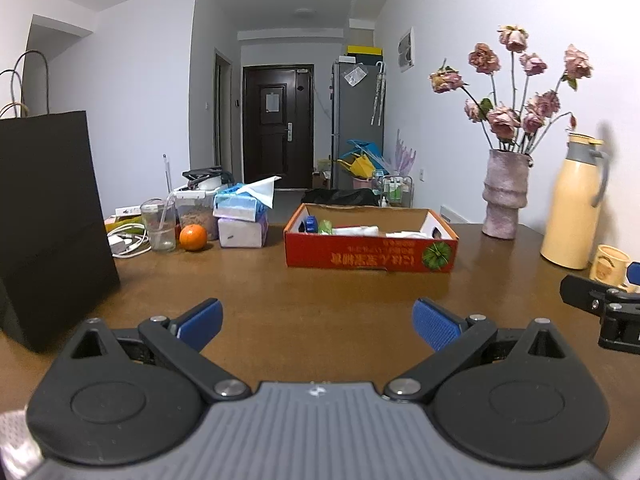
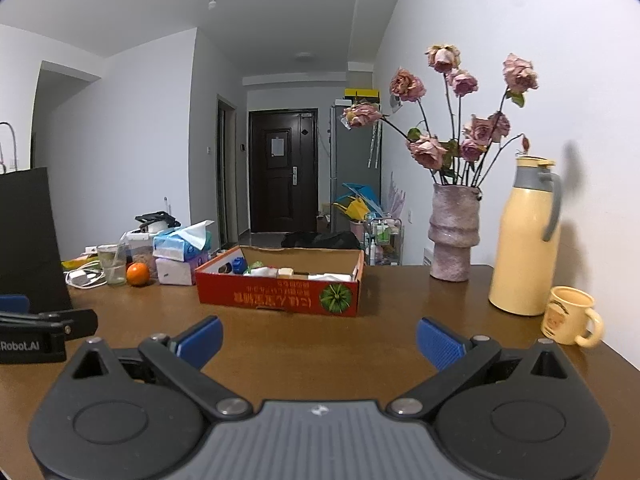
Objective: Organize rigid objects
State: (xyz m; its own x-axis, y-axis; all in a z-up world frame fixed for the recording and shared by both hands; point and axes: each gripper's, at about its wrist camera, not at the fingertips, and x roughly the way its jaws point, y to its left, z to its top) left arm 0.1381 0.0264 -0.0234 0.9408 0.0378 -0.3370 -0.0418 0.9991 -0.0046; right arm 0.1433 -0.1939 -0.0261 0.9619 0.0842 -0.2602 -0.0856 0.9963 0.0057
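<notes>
Left gripper [image 1: 316, 322] and right gripper [image 2: 318, 340]: fingers spread wide, empty, above bare table [image 1: 260, 280]. Red box [image 1: 370, 250] ahead; mug [image 2: 570, 314] near right edge.

1. A shallow red cardboard box [image 1: 370, 246] [image 2: 280, 284] sits open-topped on the brown counter [image 1: 280, 312], its printed side facing near.
2. Inside lie a blue round item [image 1: 309, 224] [image 2: 239, 265], a green item [image 1: 326, 226], and white packets [image 1: 356, 231] [image 2: 260, 271], loosely jumbled.
</notes>
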